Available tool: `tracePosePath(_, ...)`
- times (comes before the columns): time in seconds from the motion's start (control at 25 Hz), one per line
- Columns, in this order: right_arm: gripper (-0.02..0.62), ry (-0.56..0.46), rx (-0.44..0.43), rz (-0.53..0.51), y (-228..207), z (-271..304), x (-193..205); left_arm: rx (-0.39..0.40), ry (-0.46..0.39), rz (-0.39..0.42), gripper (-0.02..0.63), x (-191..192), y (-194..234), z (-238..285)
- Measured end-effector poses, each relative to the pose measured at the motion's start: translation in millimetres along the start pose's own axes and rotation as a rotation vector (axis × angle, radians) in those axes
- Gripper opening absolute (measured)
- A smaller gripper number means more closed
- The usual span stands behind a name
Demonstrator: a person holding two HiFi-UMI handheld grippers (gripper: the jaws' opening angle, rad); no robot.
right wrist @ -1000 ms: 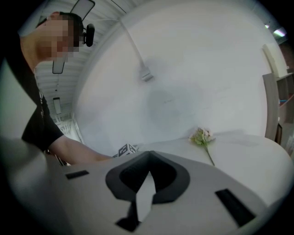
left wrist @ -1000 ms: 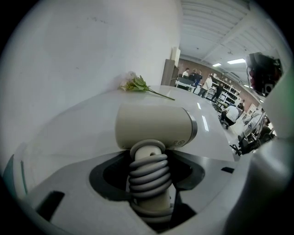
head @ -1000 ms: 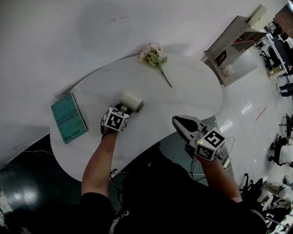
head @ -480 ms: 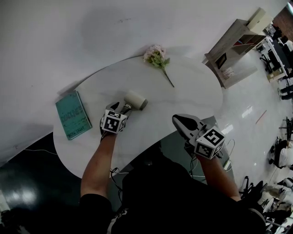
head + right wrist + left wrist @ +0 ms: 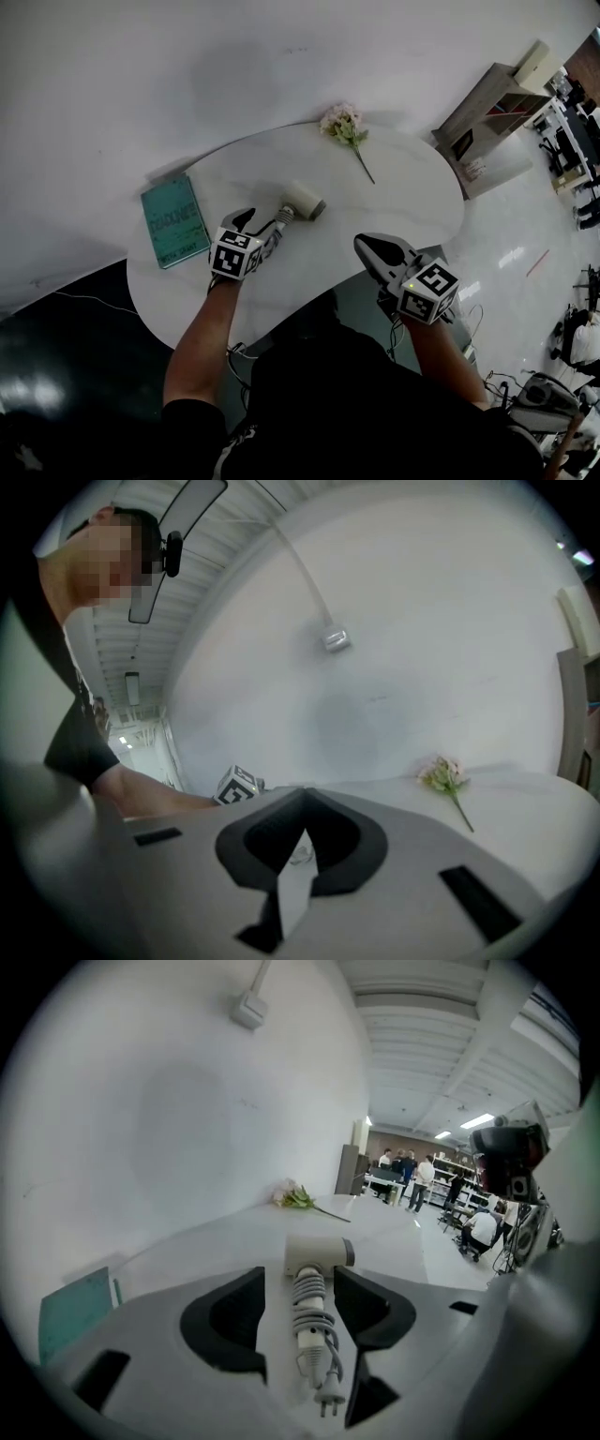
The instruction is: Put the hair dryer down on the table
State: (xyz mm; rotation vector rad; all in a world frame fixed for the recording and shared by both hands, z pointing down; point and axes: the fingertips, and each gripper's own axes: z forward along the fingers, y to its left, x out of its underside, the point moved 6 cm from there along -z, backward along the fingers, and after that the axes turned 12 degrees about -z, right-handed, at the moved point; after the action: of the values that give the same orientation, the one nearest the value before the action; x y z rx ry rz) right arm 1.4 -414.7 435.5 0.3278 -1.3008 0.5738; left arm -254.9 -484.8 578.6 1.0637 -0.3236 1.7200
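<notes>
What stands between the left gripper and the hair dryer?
Nothing visible. The hair dryer lies on the table, its handle showing in the gap between the left gripper's open jaws, which have just been closing a little without touching it. The book and flower lie off to the sides.

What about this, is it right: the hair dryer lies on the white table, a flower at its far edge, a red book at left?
No: the head view shows the book is teal, not red. The rest holds: hair dryer on the white table, flower at its far edge.
</notes>
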Motion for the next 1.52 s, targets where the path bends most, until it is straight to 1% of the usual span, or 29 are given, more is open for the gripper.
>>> tracePosePath(0.16,0.006,-0.021,0.006,-0.016,26.6,-2.0,-7.5,0.009,-0.071,0.019,0.195,-6.3,-8.3,-39.3)
tracePosePath(0.24,0.006,-0.026,0.011,-0.023,38.2,-3.4,-10.5,0.037,-0.101,0.032,0.189,-10.2,-14.8,-57.5)
tracePosePath(0.36,0.006,-0.031,0.016,-0.028,51.9,-3.9,-14.7,0.077,-0.125,0.082,0.187,-14.9,-27.5,-80.5)
tracePosePath(0.44,0.006,-0.035,0.016,-0.033,59.1,-4.0,-17.0,0.079,-0.156,0.111,0.149,-17.1,-34.6,-95.5)
tracePosePath(0.48,0.006,-0.038,0.014,-0.035,62.3,-4.1,-17.9,0.072,-0.181,0.115,0.106,-18.7,-37.0,-103.2)
tracePosePath(0.52,0.006,-0.041,0.01,-0.039,65.2,-4.0,-18.6,0.068,-0.205,0.111,0.083,-20.5,-38.9,-110.4)
tracePosePath(0.68,0.006,-0.045,-0.019,-0.069,69.7,-1.3,-23.0,0.07,-0.274,0.077,0.087,-26.4,-48.8,-132.3)
tracePosePath(0.84,0.006,-0.076,-0.036,-0.081,56.4,0.5,-35.1,0.051,-0.345,0.03,0.087,-34.4,-59.5,-148.1)
tracePosePath(0.92,0.006,-0.092,-0.051,-0.083,48.6,-1.0,-40.8,0.026,-0.391,0.022,0.015,-40.9,-67.2,-157.5)
tracePosePath(0.96,0.006,-0.098,-0.06,-0.086,44.3,-3.4,-43.4,0.015,-0.412,0.02,0.006,-44.6,-72.3,-162.0)
tracePosePath(1.04,0.006,-0.114,-0.071,-0.096,33.4,-10.4,-48.2,-0.005,-0.441,0.023,0.006,-52.1,-81.9,-168.2)
tracePosePath(1.16,0.006,-0.145,-0.063,-0.11,12.0,-20.5,-54.3,-0.038,-0.455,0.023,0.024,-59.9,-90.2,-171.3)
tracePosePath(1.24,0.006,-0.164,-0.06,-0.12,-1.4,-25.5,-59.1,-0.041,-0.479,-0.026,0.025,-63.1,-92.5,-174.7)
tracePosePath(1.36,0.006,-0.195,-0.056,-0.15,-10.6,-32.9,-66.3,-0.029,-0.545,-0.158,0.008,-63.2,-95.0,-191.7)
tracePosePath(1.4,0.006,-0.205,-0.055,-0.159,-13.0,-36.2,-67.8,-0.034,-0.565,-0.178,0.008,-64.4,-96.7,-197.8)
tracePosePath(1.44,0.006,-0.213,-0.058,-0.168,-15.7,-39.9,-69.1,-0.044,-0.58,-0.178,0.008,-66.9,-98.7,-202.2)
tracePosePath(1.52,0.005,-0.223,-0.075,-0.197,-20.9,-47.1,-72.2,-0.07,-0.592,-0.146,0.006,-75.2,-101.8,-204.9)
